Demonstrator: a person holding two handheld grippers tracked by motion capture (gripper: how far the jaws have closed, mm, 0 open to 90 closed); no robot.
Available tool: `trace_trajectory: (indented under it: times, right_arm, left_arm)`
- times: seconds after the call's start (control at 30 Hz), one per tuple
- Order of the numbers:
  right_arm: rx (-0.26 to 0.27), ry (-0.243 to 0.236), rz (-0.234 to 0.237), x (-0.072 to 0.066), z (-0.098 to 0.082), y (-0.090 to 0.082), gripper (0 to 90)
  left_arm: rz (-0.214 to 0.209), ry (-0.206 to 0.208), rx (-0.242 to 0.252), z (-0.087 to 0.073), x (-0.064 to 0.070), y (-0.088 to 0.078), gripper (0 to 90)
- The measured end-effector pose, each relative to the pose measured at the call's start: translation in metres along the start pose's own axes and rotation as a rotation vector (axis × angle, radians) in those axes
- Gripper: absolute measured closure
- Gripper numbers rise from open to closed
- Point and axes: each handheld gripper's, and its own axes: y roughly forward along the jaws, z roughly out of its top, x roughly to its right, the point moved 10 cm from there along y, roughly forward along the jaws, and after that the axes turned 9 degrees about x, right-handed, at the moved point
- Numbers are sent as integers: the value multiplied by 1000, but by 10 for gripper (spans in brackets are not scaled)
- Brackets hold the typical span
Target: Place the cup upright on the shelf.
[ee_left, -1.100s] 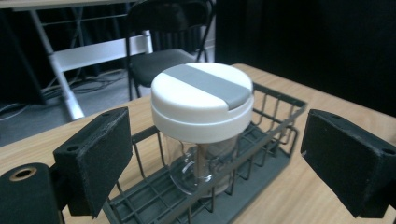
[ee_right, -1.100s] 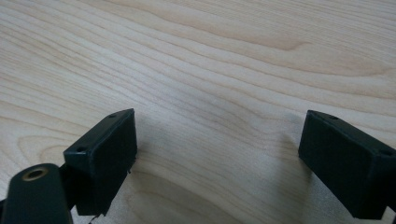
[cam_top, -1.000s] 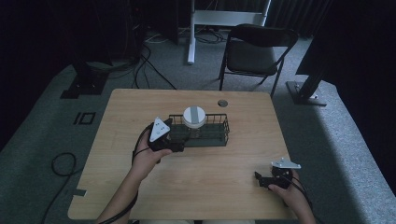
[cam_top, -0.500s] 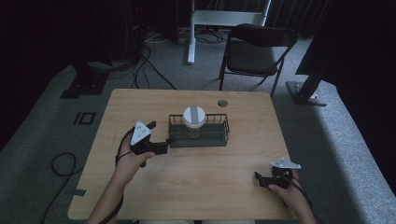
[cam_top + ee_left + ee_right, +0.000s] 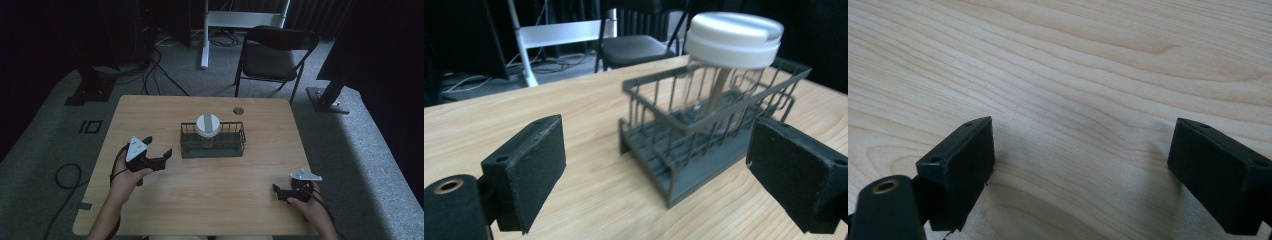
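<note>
A dark wire basket (image 5: 235,149) stands at the middle of the wooden table (image 5: 150,110), and a clear jar with a white lid (image 5: 207,124) stands upright inside it. My left gripper (image 5: 159,146) hovers to the left of the basket, apart from it, open with nothing between its jaws. In the left gripper view the basket (image 5: 659,150) and the jar (image 5: 734,35) sit ahead of the left gripper (image 5: 659,167), between the spread pads (image 5: 531,170). My right gripper (image 5: 280,192) rests near the table's front right edge, open over bare wood (image 5: 1088,170).
A small round grommet (image 5: 238,110) is set in the table behind the basket. Beyond the far edge stand a black folding chair (image 5: 275,50) and a white stand (image 5: 205,35). Cables (image 5: 65,175) lie on the carpet at the left.
My left gripper has drawn back from the basket's left end, moving left and toward the person. Its jaws stay equally spread. The right gripper has not moved.
</note>
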Motion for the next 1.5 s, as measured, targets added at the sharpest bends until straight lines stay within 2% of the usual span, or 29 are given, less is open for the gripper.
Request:
trace_trajectory:
  times: [0.43,0.6,0.8,1.27,1.33,1.5]
  right_arm:
    - [0,1,0,0,0,0,112]
    - [1,-1,0,0,0,0,112]
    - [2,-1,0,0,0,0,112]
    - [2,-2,0,0,0,0,112]
    - [2,-1,0,0,0,0,112]
    - [2,-1,0,0,0,0,112]
  left_arm:
    - [48,-26,-55,-26,-23,-24,96]
    - [90,-41,-99,-44,-35,-38,96]
    - [113,-55,-146,-61,-44,-50,96]
    - [173,-86,-236,-91,-61,-75,96]
    - [203,-89,-241,-95,-67,-79,96]
    - [234,-95,-280,-104,-73,-85,96]
